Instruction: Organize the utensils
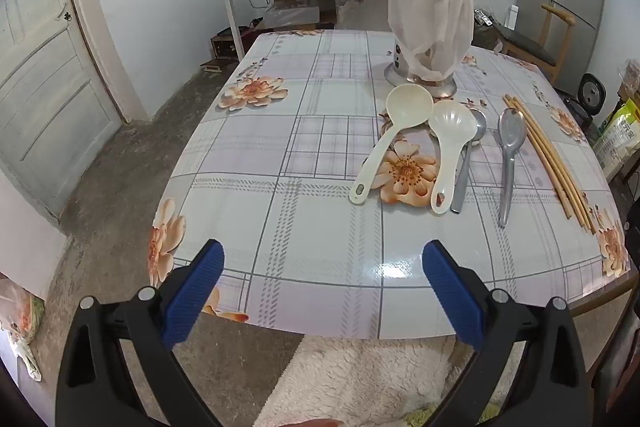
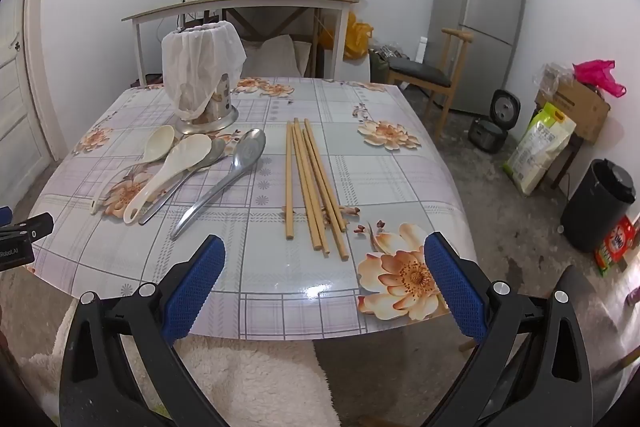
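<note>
A metal utensil holder [image 1: 424, 83] draped in a thin white plastic bag [image 1: 430, 15] stands toward the far side of the flowered tablecloth [image 1: 280, 155], and everything else can be placed from it. Just in front of its base lie two cream plastic ladles: the round-bowled ladle [image 1: 400, 123] nearest the holder, the scalloped rice paddle [image 1: 446, 143] beside it, handles pointing toward the near table edge. A small metal spoon [image 1: 470, 151] lies partly under the paddle's bowl, and a larger metal spoon [image 2: 236, 167] lies a little farther out from the holder, apart from the others. Beyond that spoon, farthest from the holder, a loose bundle of bamboo chopsticks [image 2: 312, 183] lies flat, the sticks crossing slightly. All utensils are on the cloth, none inside the holder. The left gripper [image 1: 324, 287] hovers over the near table edge, well short of the holder, its blue pads spread wide with nothing between them. The right gripper [image 2: 324, 287] hangs likewise near the chopsticks' near ends, jaws fully apart and empty.
</note>
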Demonstrator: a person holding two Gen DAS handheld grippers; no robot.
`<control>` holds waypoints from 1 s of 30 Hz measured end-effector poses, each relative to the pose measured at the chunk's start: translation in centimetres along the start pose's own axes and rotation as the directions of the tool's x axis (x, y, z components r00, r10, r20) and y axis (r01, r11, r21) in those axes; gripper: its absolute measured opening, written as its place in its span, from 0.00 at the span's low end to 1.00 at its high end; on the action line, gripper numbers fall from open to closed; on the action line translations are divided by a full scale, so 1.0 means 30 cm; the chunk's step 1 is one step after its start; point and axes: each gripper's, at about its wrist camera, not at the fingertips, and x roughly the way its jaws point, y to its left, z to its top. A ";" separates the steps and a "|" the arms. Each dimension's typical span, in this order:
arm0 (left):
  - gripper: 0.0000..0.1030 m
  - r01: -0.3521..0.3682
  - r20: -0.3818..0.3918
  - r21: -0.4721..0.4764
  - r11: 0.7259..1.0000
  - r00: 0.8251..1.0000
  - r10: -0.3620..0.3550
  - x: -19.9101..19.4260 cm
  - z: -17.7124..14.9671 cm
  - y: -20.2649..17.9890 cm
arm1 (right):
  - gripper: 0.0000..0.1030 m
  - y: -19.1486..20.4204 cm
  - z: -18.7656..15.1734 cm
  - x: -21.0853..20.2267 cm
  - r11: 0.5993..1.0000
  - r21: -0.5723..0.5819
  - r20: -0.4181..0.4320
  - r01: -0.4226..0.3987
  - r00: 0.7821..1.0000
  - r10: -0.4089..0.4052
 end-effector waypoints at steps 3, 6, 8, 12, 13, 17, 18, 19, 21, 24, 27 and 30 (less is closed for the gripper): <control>0.95 -0.001 0.001 -0.001 1.000 1.000 0.001 0.000 0.000 0.000 | 0.93 0.002 0.000 0.001 1.000 0.000 -0.001 -0.001 1.000 0.001; 0.95 0.000 0.002 0.000 1.000 1.000 0.000 0.000 0.000 -0.002 | 0.93 0.002 0.001 0.000 1.000 0.002 0.001 -0.001 1.000 0.001; 0.95 0.002 -0.001 0.000 1.000 1.000 -0.002 0.000 0.000 0.000 | 0.93 0.003 0.001 -0.001 1.000 0.002 0.001 -0.001 1.000 0.001; 0.95 0.002 -0.001 -0.001 1.000 1.000 -0.002 0.000 0.000 0.000 | 0.93 0.005 0.001 0.001 1.000 0.002 0.001 0.000 1.000 0.000; 0.95 0.002 -0.001 -0.001 1.000 1.000 -0.002 0.000 0.000 0.001 | 0.93 0.005 0.001 0.001 1.000 0.002 0.001 0.000 1.000 0.000; 0.94 0.002 -0.002 -0.001 1.000 1.000 -0.002 -0.001 -0.001 0.001 | 0.93 0.006 0.001 0.002 1.000 0.003 0.000 -0.001 1.000 0.001; 0.94 0.002 -0.002 -0.001 1.000 1.000 -0.002 0.000 0.000 0.001 | 0.93 0.006 0.002 0.002 1.000 0.003 0.001 -0.002 1.000 0.002; 0.94 0.002 -0.002 -0.001 1.000 1.000 -0.002 0.000 0.000 0.001 | 0.93 0.007 0.002 0.002 1.000 0.003 0.001 -0.002 1.000 0.002; 0.95 0.003 -0.002 0.000 1.000 1.000 -0.003 -0.001 0.000 0.001 | 0.93 0.007 0.002 0.002 1.000 0.001 0.001 -0.001 1.000 0.001; 0.95 0.003 -0.004 -0.001 1.000 1.000 -0.003 0.000 0.000 0.001 | 0.92 0.006 0.003 0.003 1.000 0.004 0.001 -0.002 1.000 0.002; 0.95 0.002 -0.003 0.000 1.000 1.000 -0.002 -0.002 0.000 0.001 | 0.93 0.006 0.003 0.003 1.000 0.004 0.001 -0.002 1.000 0.002; 0.95 0.002 -0.004 0.000 1.000 1.000 -0.002 0.015 -0.012 0.014 | 0.93 0.011 0.007 0.012 1.000 0.003 0.000 -0.003 1.000 0.003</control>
